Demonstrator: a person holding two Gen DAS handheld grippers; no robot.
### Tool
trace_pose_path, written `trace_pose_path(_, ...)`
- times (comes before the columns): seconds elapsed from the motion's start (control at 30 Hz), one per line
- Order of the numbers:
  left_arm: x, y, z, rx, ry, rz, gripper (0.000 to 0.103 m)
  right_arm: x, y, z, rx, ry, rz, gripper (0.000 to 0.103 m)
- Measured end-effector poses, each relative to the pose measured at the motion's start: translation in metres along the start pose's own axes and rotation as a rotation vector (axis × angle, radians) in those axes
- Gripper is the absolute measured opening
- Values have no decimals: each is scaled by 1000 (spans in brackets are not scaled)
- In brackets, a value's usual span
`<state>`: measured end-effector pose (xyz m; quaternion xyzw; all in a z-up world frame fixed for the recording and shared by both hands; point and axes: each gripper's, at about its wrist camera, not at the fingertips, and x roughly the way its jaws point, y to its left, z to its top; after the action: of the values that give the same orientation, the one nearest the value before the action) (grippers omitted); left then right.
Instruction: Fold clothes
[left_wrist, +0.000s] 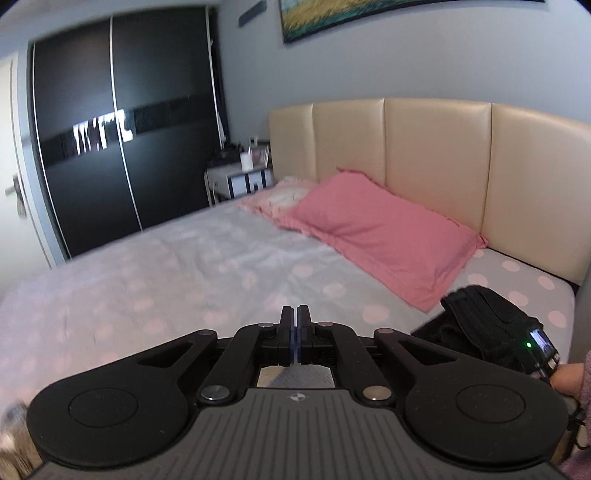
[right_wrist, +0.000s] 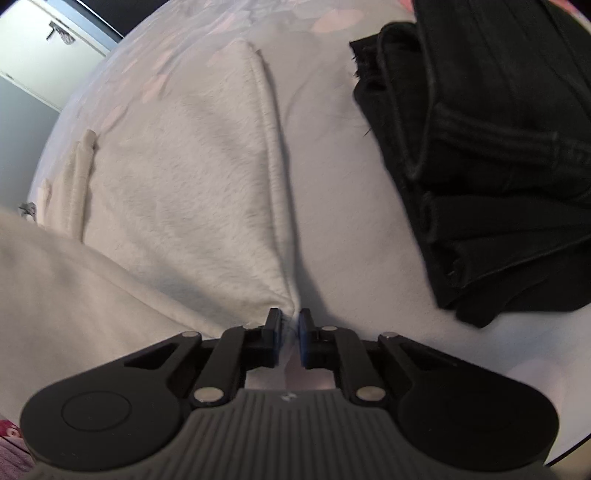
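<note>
Above the polka-dot bed (left_wrist: 184, 280), my left gripper (left_wrist: 294, 325) is hanging with its jaws pressed together on nothing, facing the pink pillow (left_wrist: 380, 236) and headboard; no cream cloth is showing here. Down at the mattress, my right gripper (right_wrist: 289, 334) is pinching the near corner of the cream garment (right_wrist: 177, 177), whose hemmed edge is running straight away from me, folded black clothes (right_wrist: 491, 166) lying to its right.

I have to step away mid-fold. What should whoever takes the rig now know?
Left gripper: jaws shut, empty, raised over the bed.
Right gripper: jaws pinching a corner of the cream garment, which lies on the bed, partly folded.
Black clothes: already folded, stacked to the right of the cream piece.
Left: finish folding the cream garment.
</note>
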<state>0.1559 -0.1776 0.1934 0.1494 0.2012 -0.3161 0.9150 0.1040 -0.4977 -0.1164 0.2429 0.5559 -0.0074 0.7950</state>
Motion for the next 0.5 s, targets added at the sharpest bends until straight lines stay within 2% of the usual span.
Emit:
trace_pose_path(0.1,23,-4,25,56,-13,44,0,4,-1,5,-9,19,-4,11)
trace_pose_path(0.23,73,-11,52,106,11,97,0,5,-2,8,-23,32,-3,11)
trace_pose_path(0.5,192,-29,60,199,64,157,0,-2,-20,-6,42,16,58,11)
